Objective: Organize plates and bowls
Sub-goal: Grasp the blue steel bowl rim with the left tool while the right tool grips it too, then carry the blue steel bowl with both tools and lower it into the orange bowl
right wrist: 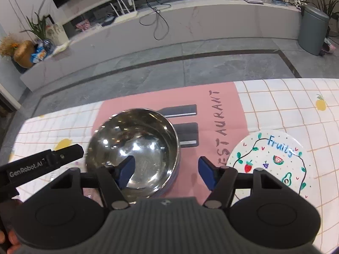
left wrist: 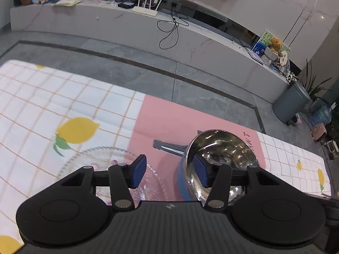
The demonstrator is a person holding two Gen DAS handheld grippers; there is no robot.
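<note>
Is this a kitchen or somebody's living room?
Probably a home living room: a white router sits on a long marble-look ledge, and a lemon-print tablecloth covers the table.

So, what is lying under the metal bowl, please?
The metal bowl stands on the pink placemat, over its printed black cutlery. The mat directly beneath the bowl is covered.

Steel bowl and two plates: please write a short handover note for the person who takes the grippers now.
Left gripper: open, its right finger inside the steel bowl, the left one outside its rim; no grip yet.
Right gripper: open, its left finger inside the same bowl, holding nothing.
Bowl sits on the pink placemat. Glass plate lies left of it, the Fruity plate right of it, both on the tablecloth.
Done: nothing stacked.
Left: gather bowl and plates together.
</note>
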